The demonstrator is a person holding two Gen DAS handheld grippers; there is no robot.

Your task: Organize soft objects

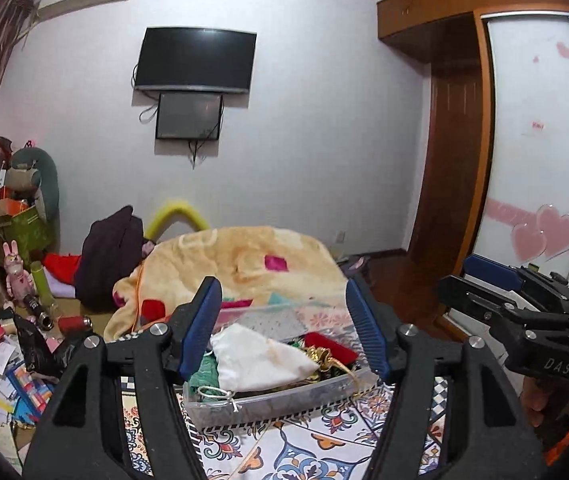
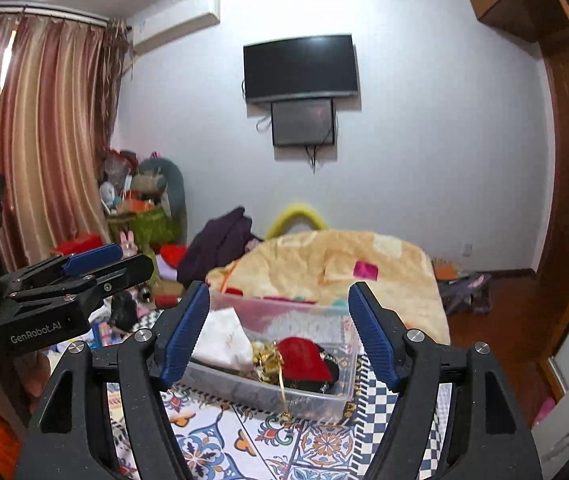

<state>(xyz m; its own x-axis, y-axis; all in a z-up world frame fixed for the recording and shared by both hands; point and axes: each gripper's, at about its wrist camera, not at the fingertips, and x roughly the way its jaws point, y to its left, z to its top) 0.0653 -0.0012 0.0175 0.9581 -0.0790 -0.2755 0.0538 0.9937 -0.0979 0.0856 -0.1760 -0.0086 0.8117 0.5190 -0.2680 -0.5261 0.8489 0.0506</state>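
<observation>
A clear plastic bin sits on a patterned bed cover, holding a white cloth pouch, green fabric, a red item and gold ribbon. It also shows in the right wrist view, with the white pouch and a red heart-shaped item. My left gripper is open and empty, held above the bin. My right gripper is open and empty, also above the bin. Each gripper shows at the edge of the other's view.
A yellow fleece blanket lies bunched behind the bin. Dark clothing and cluttered floor items are at the left. A wardrobe stands at the right. A TV hangs on the far wall.
</observation>
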